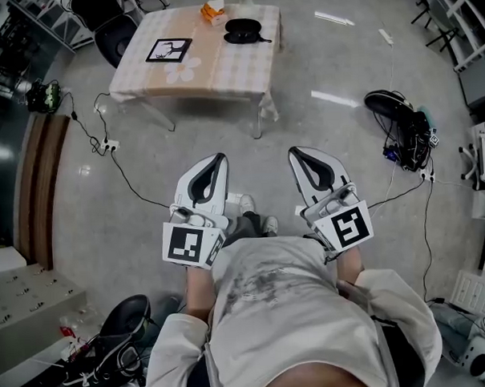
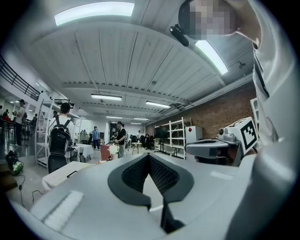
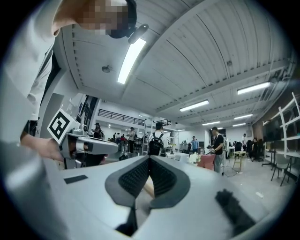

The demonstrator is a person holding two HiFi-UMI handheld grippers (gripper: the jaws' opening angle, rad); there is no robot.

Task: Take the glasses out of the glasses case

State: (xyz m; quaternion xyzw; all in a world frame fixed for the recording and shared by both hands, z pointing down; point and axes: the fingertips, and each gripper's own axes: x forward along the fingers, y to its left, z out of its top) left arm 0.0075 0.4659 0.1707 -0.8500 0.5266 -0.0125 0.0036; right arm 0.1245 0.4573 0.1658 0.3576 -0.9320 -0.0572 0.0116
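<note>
The glasses case (image 1: 246,30) is probably the dark oval on the bench (image 1: 221,69), though it is too small to be sure; no glasses show. The left gripper (image 1: 218,158) and right gripper (image 1: 295,152) hang near the body, well away, both pressed together on nothing. Arriving closed could shove the case off, and the floor cable (image 1: 129,179) could trip the approach.

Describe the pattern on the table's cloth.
The cloth is a pale pink-and-cream check; the head view shows it best.
</note>
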